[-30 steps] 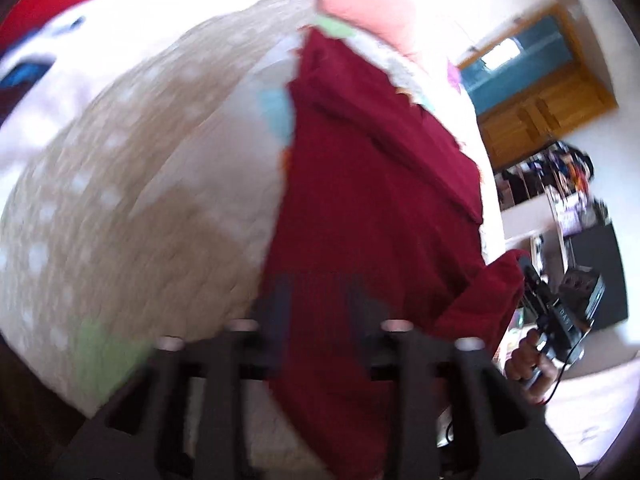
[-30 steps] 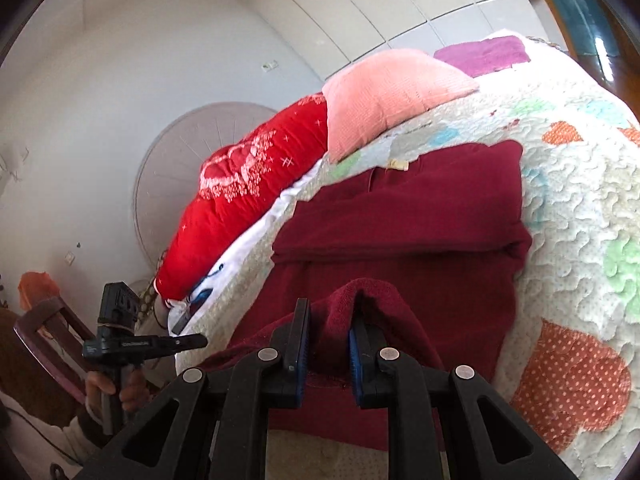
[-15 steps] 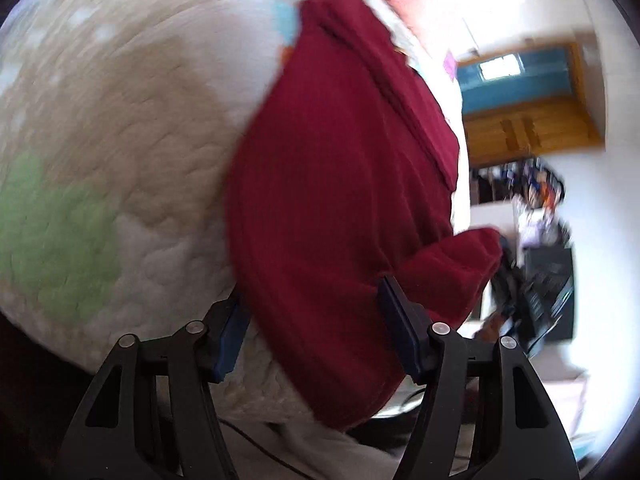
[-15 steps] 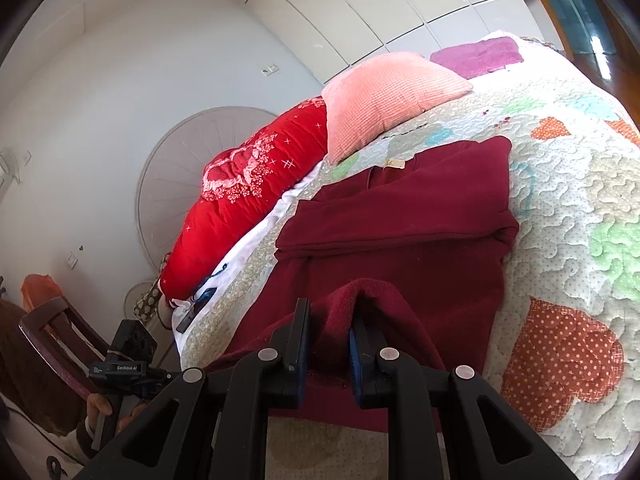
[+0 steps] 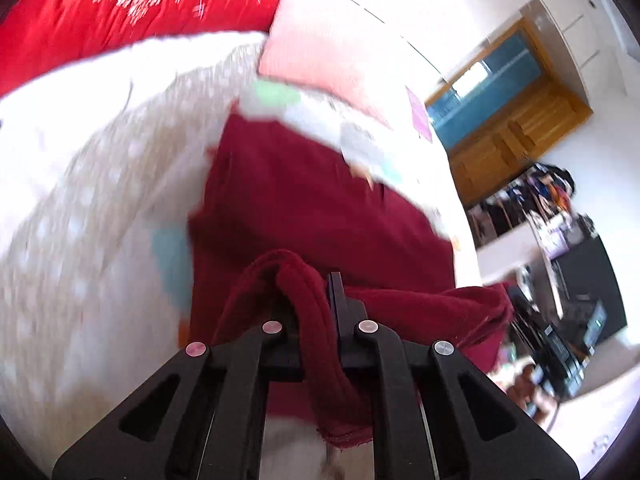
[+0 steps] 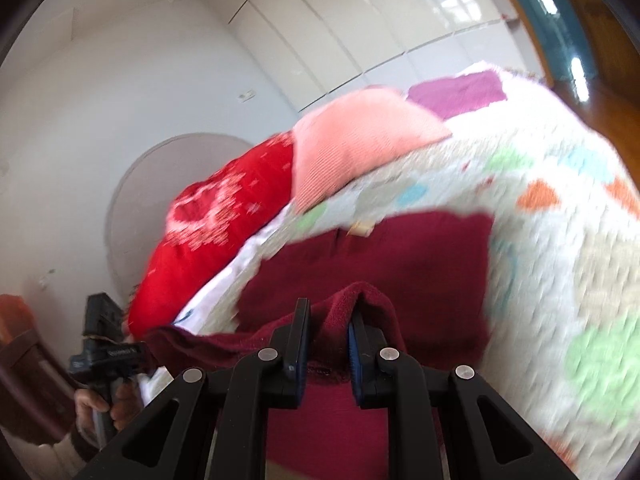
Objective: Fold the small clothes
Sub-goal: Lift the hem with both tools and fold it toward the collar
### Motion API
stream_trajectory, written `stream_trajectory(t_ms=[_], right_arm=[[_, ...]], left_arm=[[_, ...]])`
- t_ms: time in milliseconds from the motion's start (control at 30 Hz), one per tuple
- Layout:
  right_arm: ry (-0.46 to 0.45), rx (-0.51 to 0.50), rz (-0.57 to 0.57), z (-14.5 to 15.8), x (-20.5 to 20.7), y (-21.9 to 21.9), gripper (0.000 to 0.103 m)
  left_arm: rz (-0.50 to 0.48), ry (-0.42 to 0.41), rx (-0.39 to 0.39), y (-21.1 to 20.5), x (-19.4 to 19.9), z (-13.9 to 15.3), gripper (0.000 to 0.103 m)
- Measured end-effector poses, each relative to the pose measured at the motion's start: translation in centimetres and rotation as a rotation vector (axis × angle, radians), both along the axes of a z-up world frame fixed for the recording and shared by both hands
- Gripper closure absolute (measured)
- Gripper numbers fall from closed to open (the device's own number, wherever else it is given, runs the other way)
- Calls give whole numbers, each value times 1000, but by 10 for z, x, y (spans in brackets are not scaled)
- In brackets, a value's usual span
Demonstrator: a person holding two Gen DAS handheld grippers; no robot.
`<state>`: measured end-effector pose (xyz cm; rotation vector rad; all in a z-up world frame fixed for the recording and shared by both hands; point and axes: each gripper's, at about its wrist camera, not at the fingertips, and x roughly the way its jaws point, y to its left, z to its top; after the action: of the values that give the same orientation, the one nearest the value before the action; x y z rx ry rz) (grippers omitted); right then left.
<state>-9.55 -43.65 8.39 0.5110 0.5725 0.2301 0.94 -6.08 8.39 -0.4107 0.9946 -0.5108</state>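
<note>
Sweater, maroon, lies on the bed quilt, body stretching far from both grippers. Left hand-held gripper pinches the near hem; right hand-held gripper pinches the same edge, probably its other corner; blurred.

One maroon garment. Two grippers: left, right, each with two jaws. One bed with one quilt. One pink pillow. One red duvet. One purple cloth. One hand. One wooden cabinet.
</note>
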Motion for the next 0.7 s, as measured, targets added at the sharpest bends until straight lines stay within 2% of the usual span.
stream_trajectory(t_ms=[200, 233, 333, 367, 400, 433, 467, 500, 533, 567, 600, 633, 700], right_arm=[[32, -27, -126, 2, 73, -29, 87], [58, -23, -154, -5, 90, -36, 87], [129, 4, -203, -29, 124, -52, 87], [168, 1, -207, -37, 134, -55, 82], [223, -8, -214, -46, 142, -59, 70], [249, -8, -222, -49, 146, -61, 62], [243, -3, -237, -49, 143, -64, 53], [209, 2, -250, -44, 136, -67, 52], [182, 1, -262, -39, 128, -70, 51], [165, -5, -277, -34, 122, -71, 49], [147, -16, -302, -28, 114, -74, 49], [131, -27, -313, -24, 107, -75, 49], [107, -54, -271, -19, 102, -70, 50]], left_arm=[[77, 15, 42, -27, 90, -18, 98], [100, 20, 40, -27, 103, -23, 98], [81, 71, 11, -25, 124, -36, 95], [81, 93, 1, -24, 129, -39, 93], [73, 104, -10, -25, 130, -39, 86], [54, 107, -21, -24, 130, -38, 77], [35, 95, -30, -22, 128, -33, 71], [33, 72, -33, -20, 127, -27, 54], [39, 40, -35, -16, 124, -20, 42], [62, -1, -32, -12, 121, -11, 35], [87, -30, -23, -9, 119, -5, 24], [114, -68, -17, -7, 117, 1, 20], [126, -115, -5, -11, 116, 5, 20]])
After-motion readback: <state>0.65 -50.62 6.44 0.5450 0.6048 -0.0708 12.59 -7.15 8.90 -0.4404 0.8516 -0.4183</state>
